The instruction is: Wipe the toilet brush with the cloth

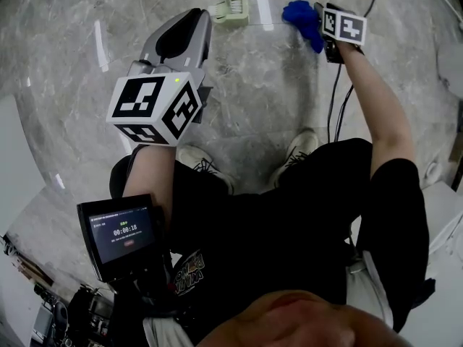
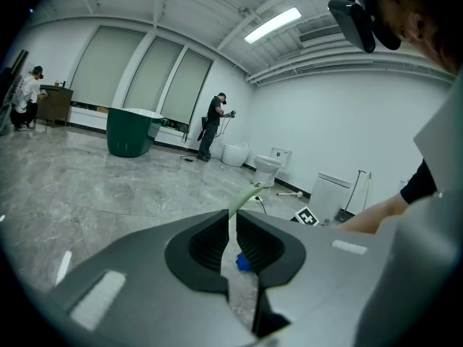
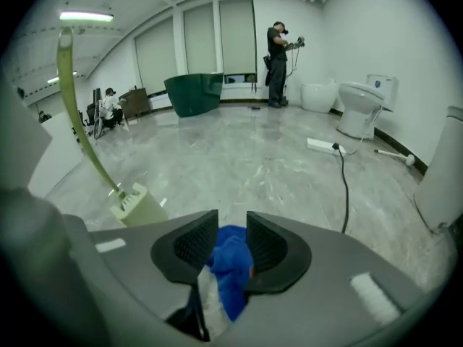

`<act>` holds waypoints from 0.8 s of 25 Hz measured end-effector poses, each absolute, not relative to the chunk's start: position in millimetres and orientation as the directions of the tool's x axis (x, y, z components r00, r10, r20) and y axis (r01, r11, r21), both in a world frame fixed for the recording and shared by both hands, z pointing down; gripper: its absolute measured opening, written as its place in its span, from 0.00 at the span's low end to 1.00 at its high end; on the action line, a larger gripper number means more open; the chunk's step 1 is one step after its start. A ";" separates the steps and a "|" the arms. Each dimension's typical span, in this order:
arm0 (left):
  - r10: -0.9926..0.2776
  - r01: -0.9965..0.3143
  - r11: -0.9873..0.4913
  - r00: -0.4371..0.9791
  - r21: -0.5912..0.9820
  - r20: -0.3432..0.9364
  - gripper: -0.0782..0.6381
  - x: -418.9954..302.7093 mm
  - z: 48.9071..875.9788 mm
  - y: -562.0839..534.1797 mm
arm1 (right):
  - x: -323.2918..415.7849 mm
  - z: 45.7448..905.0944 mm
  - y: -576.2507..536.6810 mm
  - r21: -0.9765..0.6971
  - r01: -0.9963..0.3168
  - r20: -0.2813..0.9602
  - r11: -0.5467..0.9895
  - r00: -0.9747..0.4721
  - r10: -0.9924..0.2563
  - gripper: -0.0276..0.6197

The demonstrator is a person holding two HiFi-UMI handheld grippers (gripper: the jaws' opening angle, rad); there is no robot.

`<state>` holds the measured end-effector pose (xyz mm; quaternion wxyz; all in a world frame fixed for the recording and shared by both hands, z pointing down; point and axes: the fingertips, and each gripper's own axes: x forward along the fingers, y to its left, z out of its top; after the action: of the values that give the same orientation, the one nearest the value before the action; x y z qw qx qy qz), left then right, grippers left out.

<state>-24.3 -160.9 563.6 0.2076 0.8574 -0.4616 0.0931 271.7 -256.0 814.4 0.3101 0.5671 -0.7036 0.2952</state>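
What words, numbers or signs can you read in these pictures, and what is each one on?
"00:00:18": timer on the small screen.
Smaller lines on that screen: too small to read.
Yellow print on the black shirt: too blurred to read.
Marker cubes: black-and-white patterns only, no letters.

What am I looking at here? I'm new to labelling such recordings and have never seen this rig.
No robot here: a person standing on a grey marbled floor holds a two-jaw gripper in each hand; the checkered cubes are parts of them. One picture comes from a camera on the person's head, looking down; the other two ride on the grippers and look along their jaws. The left gripper is closed on the thin handle of a pale green toilet brush, head down by the floor. The right gripper holds a blue cloth.
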 end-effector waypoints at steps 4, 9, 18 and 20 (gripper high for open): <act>-0.751 -0.826 -0.489 0.562 0.279 0.346 0.16 -23.0 563.1 -160.2 | 230.9 733.1 -263.6 0.147 -0.909 0.579 0.390 -0.240 -0.779 0.05; -0.761 -0.828 -0.477 0.557 0.296 0.332 0.16 -24.2 566.2 -162.1 | 167.3 644.6 -247.2 0.278 -0.811 0.390 0.514 -0.394 -0.832 0.05; -0.776 -0.808 -0.459 0.567 0.371 0.275 0.15 -17.6 547.9 -159.2 | 205.0 519.2 -223.9 -0.056 -0.991 0.246 0.119 -0.129 -0.961 0.05; -0.780 -0.822 -0.432 0.547 0.372 0.304 0.15 -22.7 551.3 -161.6 | 195.0 527.0 -203.7 -0.267 -0.962 0.268 0.050 -0.124 -0.955 0.05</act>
<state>-22.7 -161.6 551.3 0.2440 0.8450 -0.4739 0.0430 195.0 -203.7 527.0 0.0091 0.6616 -0.7246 0.1926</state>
